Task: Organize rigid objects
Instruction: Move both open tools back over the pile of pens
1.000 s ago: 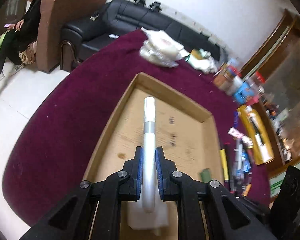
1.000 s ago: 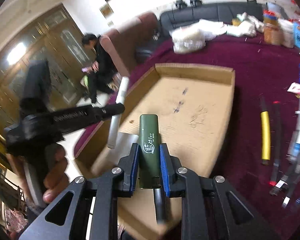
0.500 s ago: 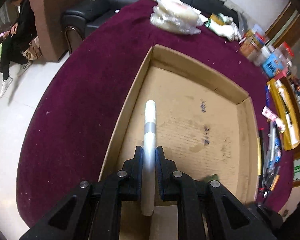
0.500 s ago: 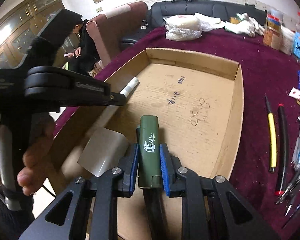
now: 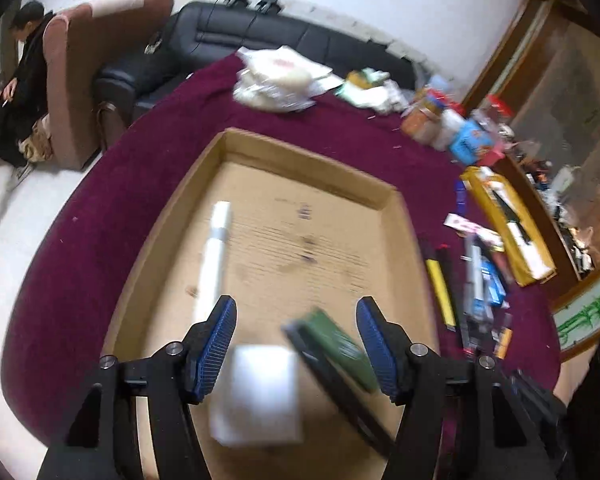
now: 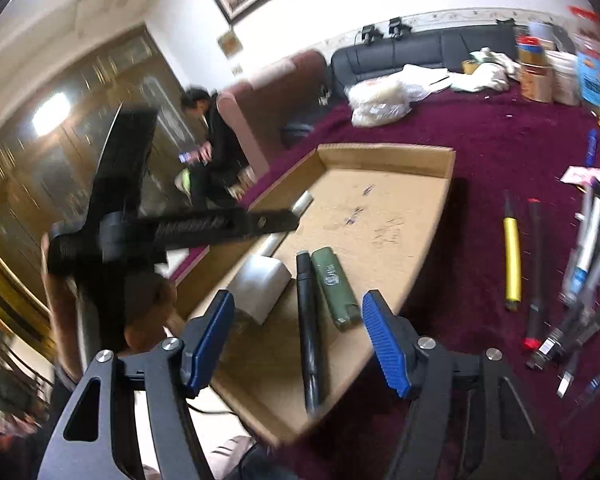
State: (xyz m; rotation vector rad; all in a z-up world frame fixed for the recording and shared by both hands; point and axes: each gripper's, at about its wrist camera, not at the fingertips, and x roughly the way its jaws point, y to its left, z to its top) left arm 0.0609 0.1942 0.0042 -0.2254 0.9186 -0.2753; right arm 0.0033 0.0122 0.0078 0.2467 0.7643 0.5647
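Opening over the shallow brown cardboard tray [image 5: 396, 216], the left tongs [image 5: 296, 316] hold nothing; the white cylindrical tube [image 5: 216, 248] lies inside. Right view: the right tongs [image 6: 298, 312], also opening, stand empty above the flat olive-green case [image 6: 336, 288] and black marker [image 6: 308, 320], while loose pens [image 6: 512, 264] still wait on the maroon-covered table [image 6: 500, 140].

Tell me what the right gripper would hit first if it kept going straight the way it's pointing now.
Most likely the black marker and green case lying side by side in the cardboard tray, right ahead of the right gripper, whose jaws are opening with nothing between them. Depth is hard to judge, so it might reach the tray floor first.
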